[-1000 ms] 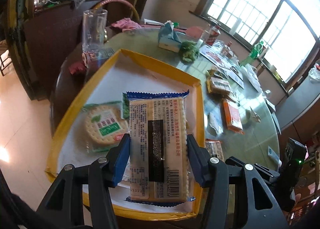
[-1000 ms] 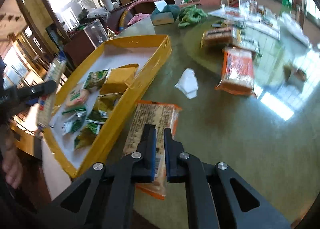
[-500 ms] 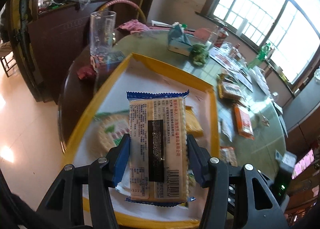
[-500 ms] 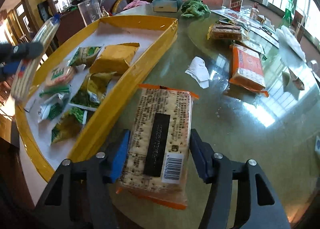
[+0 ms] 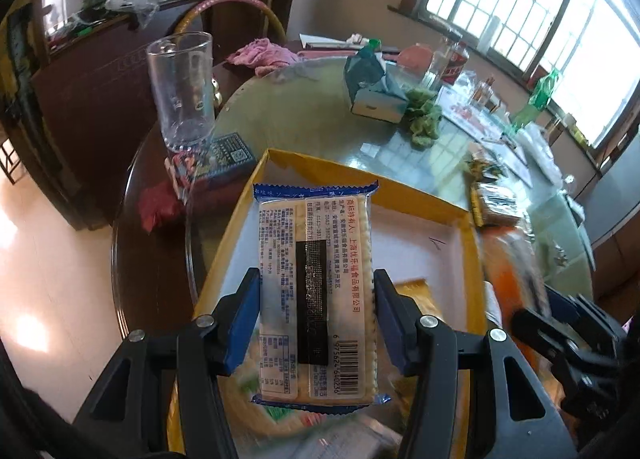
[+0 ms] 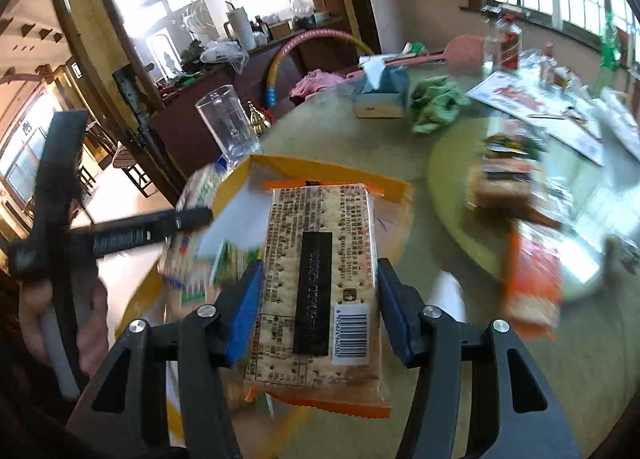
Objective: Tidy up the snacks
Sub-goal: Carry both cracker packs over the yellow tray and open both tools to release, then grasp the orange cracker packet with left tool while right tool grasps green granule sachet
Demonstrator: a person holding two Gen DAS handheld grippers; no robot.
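Note:
My left gripper (image 5: 316, 319) is shut on a blue-edged cracker packet (image 5: 316, 291) and holds it above the yellow tray (image 5: 424, 203), which has a white floor. My right gripper (image 6: 318, 311) is shut on an orange-edged cracker packet (image 6: 320, 279) and holds it in the air over the tray's near side (image 6: 340, 173). In the right wrist view the left gripper (image 6: 132, 233) shows at the left with its packet (image 6: 192, 227) over the tray. Several small green and yellow snack packets lie blurred in the tray (image 6: 236, 259).
A tall clear glass (image 5: 182, 91) stands beyond the tray's far left corner. A tissue box (image 5: 374, 89) and a green cloth (image 5: 424, 119) sit farther back. More cracker packets (image 6: 530, 279) lie on the glass tabletop (image 6: 460, 139) to the right.
My right gripper has closed on the orange-edged packet and lifted it off the table toward the tray. My left gripper has moved farther along the tray with its packet.

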